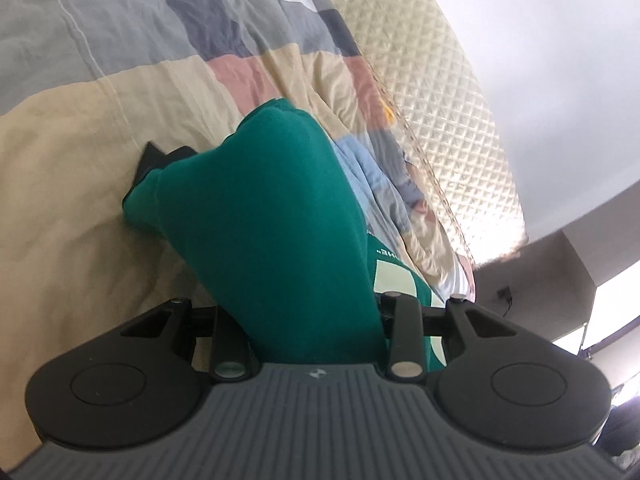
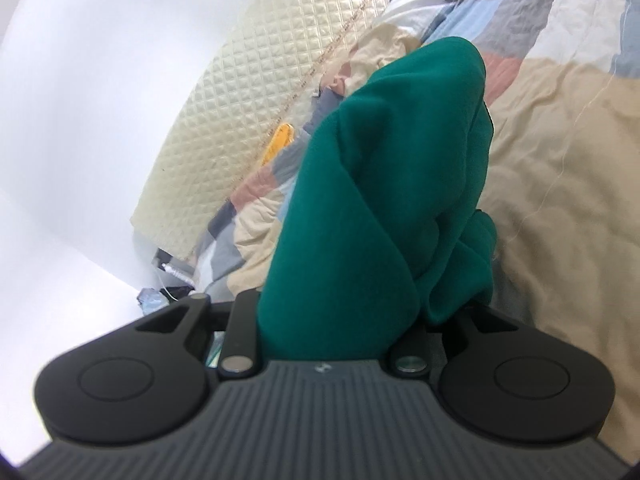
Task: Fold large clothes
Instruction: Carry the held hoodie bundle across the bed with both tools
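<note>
Both grippers are clamped on the green garment (image 1: 264, 216), bunched fabric filling the gap between each pair of jaws; fingertips are buried in cloth in both wrist views. The left gripper (image 1: 304, 320) holds the part with pale printed lettering showing beside it, the right gripper (image 2: 332, 320) holds a plain green fold. The garment hangs up off the patchwork bedspread (image 1: 60, 152), its far end trailing down onto the beige patch near the bed's middle, well away from the quilted headboard (image 1: 440, 92). My read: this is the lift-and-spread step. To do it well, keep both grips tight, pull the 2 holds apart until the edge between them is taut, then lay it flat on the beige area. Both grippers point slightly downward and are rolled, so the bed looks tilted in each view. Risk: bunched cloth slipping out.
</note>
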